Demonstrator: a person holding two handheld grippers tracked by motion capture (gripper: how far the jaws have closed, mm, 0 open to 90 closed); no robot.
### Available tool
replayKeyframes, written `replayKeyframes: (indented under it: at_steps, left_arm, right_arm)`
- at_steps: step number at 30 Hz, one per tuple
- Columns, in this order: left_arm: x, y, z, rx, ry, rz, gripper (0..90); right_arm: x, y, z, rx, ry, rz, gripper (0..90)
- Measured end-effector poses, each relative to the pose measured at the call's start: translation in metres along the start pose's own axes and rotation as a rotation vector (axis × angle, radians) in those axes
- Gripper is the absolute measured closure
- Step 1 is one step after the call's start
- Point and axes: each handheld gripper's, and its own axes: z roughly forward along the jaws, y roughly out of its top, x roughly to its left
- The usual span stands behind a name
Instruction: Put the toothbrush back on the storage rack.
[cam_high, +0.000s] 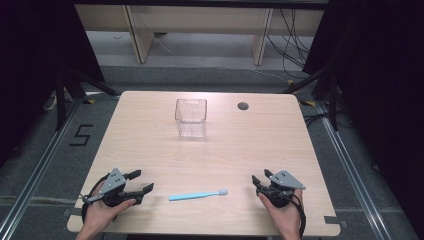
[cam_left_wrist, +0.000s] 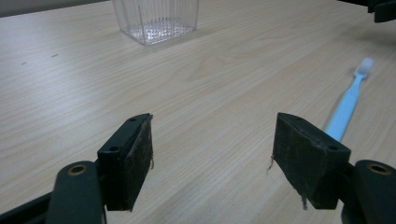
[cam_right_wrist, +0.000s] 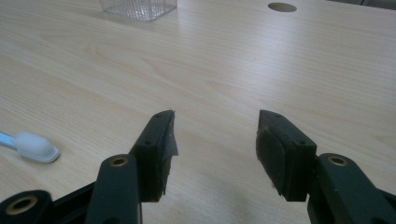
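On the table (cam_high: 150, 150): one toothbrush (cam_high: 198, 195), one clear container (cam_high: 190, 117).

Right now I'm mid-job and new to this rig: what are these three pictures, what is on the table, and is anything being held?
One camera looks down from above; the other two ride on the handheld grippers, looking along their black jaws. A person holds the left gripper and right gripper, both open and empty. On the light wooden table lie a light blue toothbrush with a white head, between the grippers, and a clear ribbed plastic container farther back. Near it is a round cable hole.
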Motion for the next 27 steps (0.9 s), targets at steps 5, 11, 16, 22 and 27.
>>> replayKeyframes:
  at_steps: [5, 11, 16, 22, 27]
  left_arm:
    - [-0.005, 0.009, -0.002, 0.008, -0.025, 0.015, 30.5]
    - [-0.010, 0.021, 0.002, 0.027, -0.071, 0.037, 32.5]
    - [-0.016, 0.039, 0.009, 0.080, -0.122, 0.074, 33.0]
    - [-0.025, 0.058, 0.025, 0.139, -0.203, 0.116, 34.6]
    - [-0.032, 0.071, 0.034, 0.193, -0.226, 0.170, 38.1]
  right_arm:
    - [0.000, 0.002, -0.001, -0.004, -0.004, -0.023, 48.5]
    - [0.002, 0.004, -0.003, 0.013, -0.011, 0.001, 49.1]
    - [0.000, 0.007, -0.003, 0.028, -0.007, -0.056, 49.5]
    - [0.001, 0.008, -0.003, 0.031, -0.010, -0.066, 49.5]
    - [0.001, 0.008, -0.003, 0.037, -0.015, -0.076, 49.4]
